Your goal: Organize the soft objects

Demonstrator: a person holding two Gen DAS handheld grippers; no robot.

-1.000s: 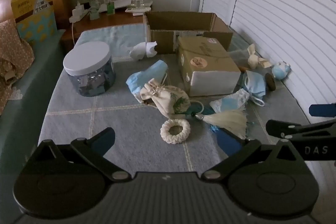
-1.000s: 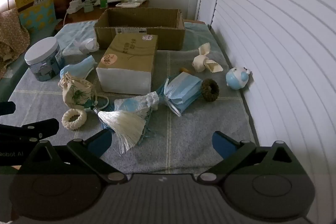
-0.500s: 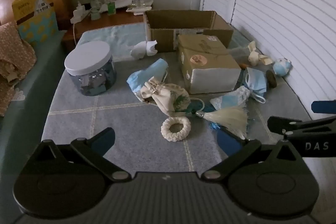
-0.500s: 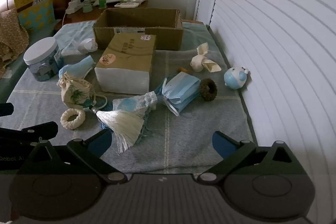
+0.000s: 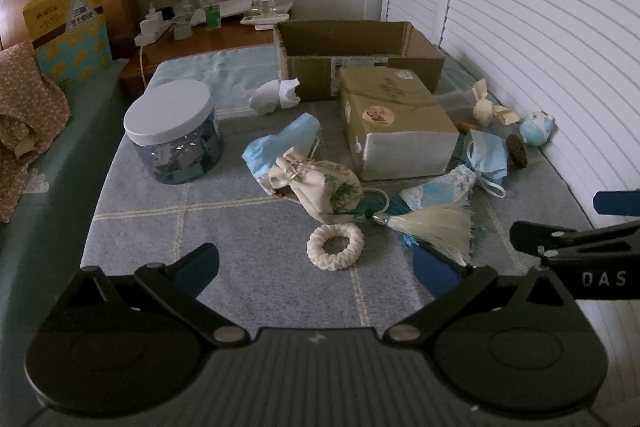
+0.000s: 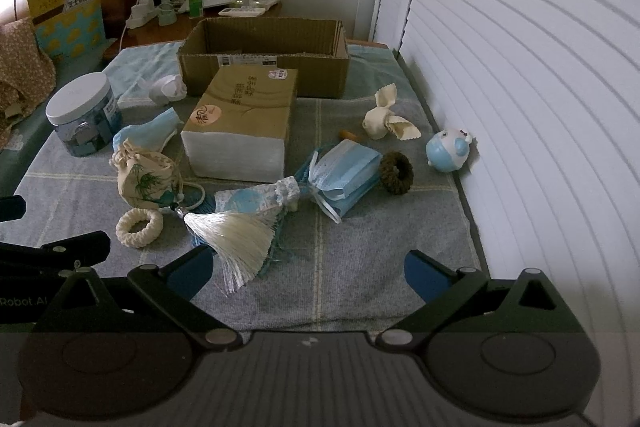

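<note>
Soft things lie on a grey cloth: a cream drawstring pouch (image 5: 320,183) (image 6: 146,179), a white woven ring (image 5: 335,247) (image 6: 139,227), a cream tassel (image 5: 434,227) (image 6: 232,233), blue face masks (image 5: 486,155) (image 6: 344,171), a dark scrunchie (image 6: 396,173), a cream bow (image 6: 384,119) and a blue plush (image 6: 448,155). An open cardboard box (image 5: 360,55) (image 6: 264,55) stands at the back. My left gripper (image 5: 316,267) is open and empty, short of the ring. My right gripper (image 6: 306,269) is open and empty, short of the tassel.
A wrapped paper package (image 5: 396,123) (image 6: 240,123) sits before the box. A lidded jar (image 5: 174,135) (image 6: 82,119) stands left. Crumpled white tissue (image 5: 276,95) lies near the box. A louvred wall (image 6: 520,107) bounds the right. A nightstand (image 5: 208,31) with gadgets is behind.
Both grippers have drawn back slightly from the objects, so the scene looks a little farther. Nothing on the cloth has moved.
</note>
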